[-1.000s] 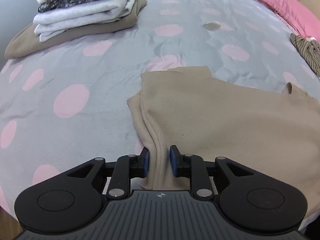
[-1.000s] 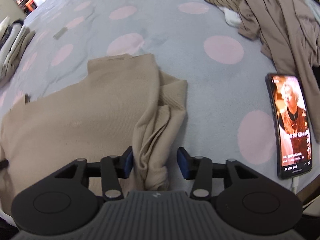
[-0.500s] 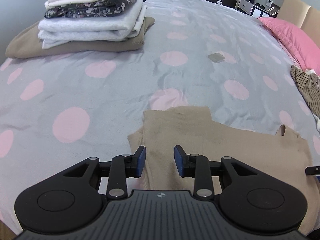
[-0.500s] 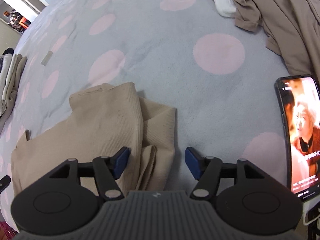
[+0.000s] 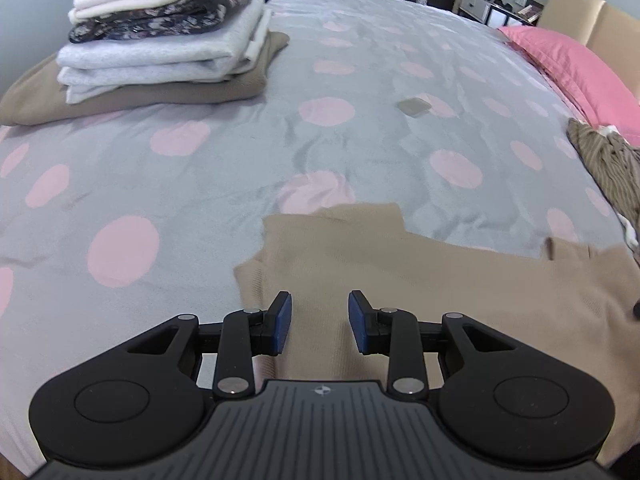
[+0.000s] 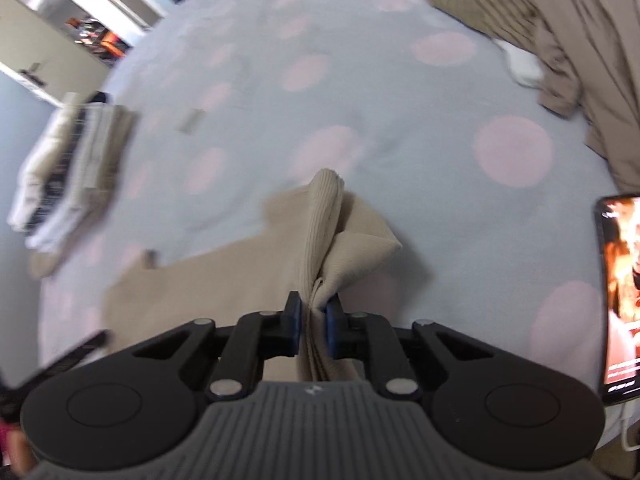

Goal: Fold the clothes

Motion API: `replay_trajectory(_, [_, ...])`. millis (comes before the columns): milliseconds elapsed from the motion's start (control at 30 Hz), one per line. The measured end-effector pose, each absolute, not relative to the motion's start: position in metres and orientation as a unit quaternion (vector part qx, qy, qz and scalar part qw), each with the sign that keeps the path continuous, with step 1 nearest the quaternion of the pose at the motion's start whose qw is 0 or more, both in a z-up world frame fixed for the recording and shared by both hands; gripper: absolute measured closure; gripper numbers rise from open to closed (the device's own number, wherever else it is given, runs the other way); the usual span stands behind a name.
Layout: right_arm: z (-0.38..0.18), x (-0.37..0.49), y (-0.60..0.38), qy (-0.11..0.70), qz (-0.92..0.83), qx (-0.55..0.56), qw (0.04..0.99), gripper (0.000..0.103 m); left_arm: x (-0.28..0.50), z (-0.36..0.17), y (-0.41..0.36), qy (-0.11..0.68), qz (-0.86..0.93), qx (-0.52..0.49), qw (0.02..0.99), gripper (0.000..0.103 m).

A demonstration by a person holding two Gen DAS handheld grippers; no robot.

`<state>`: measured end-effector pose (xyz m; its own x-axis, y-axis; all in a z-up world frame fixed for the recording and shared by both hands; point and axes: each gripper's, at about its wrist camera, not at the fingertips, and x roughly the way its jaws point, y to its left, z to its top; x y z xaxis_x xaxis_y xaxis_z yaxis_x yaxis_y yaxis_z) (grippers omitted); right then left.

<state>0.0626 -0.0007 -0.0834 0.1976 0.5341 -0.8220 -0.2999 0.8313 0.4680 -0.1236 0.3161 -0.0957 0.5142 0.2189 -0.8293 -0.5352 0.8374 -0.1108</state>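
Beige sweater pinched at one side, loose at the other

Folded clothes sit stacked at the far left of the bed, near its left edge, with a tan garment at the bottom of the pile. Between that stack and the near edge lies a wide stretch of bare grey bedspread with pink dots, which gives free room on the left. A small flat grey object lies alone farther out, near the middle of the cover.

The beige sweater is spread flat at the near edge of the bed. Its upper edge runs ragged across the left wrist view, with a square flap that juts toward the centre. The left gripper hangs over the sweater's left part, its jaws parted with only flat cloth below them; the pads do not press on anything.

In the right wrist view, which is blurred, the right gripper has just closed and is clenched on a bunched fold of the sweater's right side. The fold rises between the pads and a corner sticks out to the right. Right of it is more bare bedspread, then a phone with a lit screen at the near right edge. Unfolded brown garments fill the far right corner, beside a pink pillow.
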Motion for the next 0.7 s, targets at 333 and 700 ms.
replay_trajectory(333, [-0.030, 0.042, 0.054, 0.582, 0.355, 0.139, 0.718, 0.089, -0.128, -0.077, 0.313, 0.419, 0.200, -0.183, 0.867, 0.078])
replay_trajectory(700, [-0.020, 0.007, 0.165, 0.604, 0.414, 0.111, 0.672, 0.090, -0.145, -0.069, 0.336, 0.403, 0.222, -0.207, 0.863, 0.084])
